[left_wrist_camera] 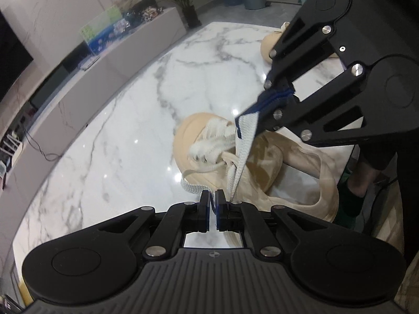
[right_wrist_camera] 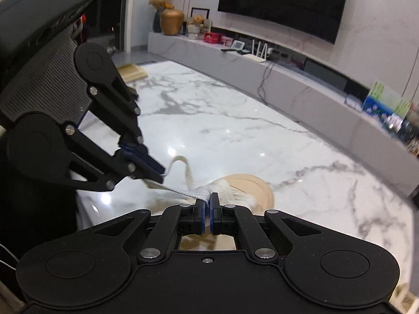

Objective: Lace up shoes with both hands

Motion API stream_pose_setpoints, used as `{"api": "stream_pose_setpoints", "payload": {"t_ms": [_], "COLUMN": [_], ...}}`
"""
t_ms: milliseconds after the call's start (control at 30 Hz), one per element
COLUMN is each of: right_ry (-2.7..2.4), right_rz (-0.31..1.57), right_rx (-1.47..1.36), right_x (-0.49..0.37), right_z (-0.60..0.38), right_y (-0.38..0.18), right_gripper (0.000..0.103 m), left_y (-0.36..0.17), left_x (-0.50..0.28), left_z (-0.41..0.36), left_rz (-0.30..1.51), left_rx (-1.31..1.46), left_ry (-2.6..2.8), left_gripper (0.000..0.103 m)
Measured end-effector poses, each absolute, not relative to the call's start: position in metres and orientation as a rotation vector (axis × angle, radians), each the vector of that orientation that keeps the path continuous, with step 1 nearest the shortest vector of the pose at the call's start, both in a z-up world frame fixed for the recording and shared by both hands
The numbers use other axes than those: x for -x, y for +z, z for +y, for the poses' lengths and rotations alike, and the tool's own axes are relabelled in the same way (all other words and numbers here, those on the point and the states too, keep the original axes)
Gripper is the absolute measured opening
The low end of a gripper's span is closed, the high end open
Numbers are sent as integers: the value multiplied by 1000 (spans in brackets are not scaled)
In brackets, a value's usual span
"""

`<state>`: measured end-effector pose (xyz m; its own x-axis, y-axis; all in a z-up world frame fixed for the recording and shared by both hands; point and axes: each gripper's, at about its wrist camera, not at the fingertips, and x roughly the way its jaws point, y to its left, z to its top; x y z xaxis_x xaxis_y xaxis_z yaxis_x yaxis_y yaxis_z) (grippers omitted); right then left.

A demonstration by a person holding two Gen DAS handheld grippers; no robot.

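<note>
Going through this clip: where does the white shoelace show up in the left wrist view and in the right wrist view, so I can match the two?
Left wrist view: the lace runs right of centre, from the right gripper down to the left gripper.
Right wrist view: the lace sits low centre-left, stretched between the left gripper and the right gripper.
Shared landmark: the beige shoe on the marble table.

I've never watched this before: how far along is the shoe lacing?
Done: white lace already criss-crosses the front of the beige shoe. In hand: the right gripper and left gripper each pinch a stretch of lace. Left: no finished bow shows, and a second shoe waits behind.
</note>
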<state>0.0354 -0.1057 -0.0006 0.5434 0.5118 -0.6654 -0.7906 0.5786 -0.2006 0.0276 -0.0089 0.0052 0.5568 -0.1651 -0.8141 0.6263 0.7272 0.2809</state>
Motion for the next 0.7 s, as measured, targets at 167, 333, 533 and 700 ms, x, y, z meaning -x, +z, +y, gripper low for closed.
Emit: {"api": "stream_pose_setpoints", "payload": {"t_ms": [167,333,533,700], "right_ry": [811,796,794,811], "right_rz": [595,606,613,606], "right_rx": [562,593,600,612], "right_x": [-48,-53,-47,-40], "right_z": [-102,-98,-103,-105], "right_y": [1,1,3,6], "right_gripper": [1,1,1,1], "left_y": [15,25,34,29], "left_x": [-14,-2,-2,-4], "left_z": [-4,-9,-16,-29], "left_rz": [842,798,747,734], "left_rx": [-606,-619,-611,-663], "left_ry": [-533,-556,-563,-627], "left_gripper": [18,31,36,36]}}
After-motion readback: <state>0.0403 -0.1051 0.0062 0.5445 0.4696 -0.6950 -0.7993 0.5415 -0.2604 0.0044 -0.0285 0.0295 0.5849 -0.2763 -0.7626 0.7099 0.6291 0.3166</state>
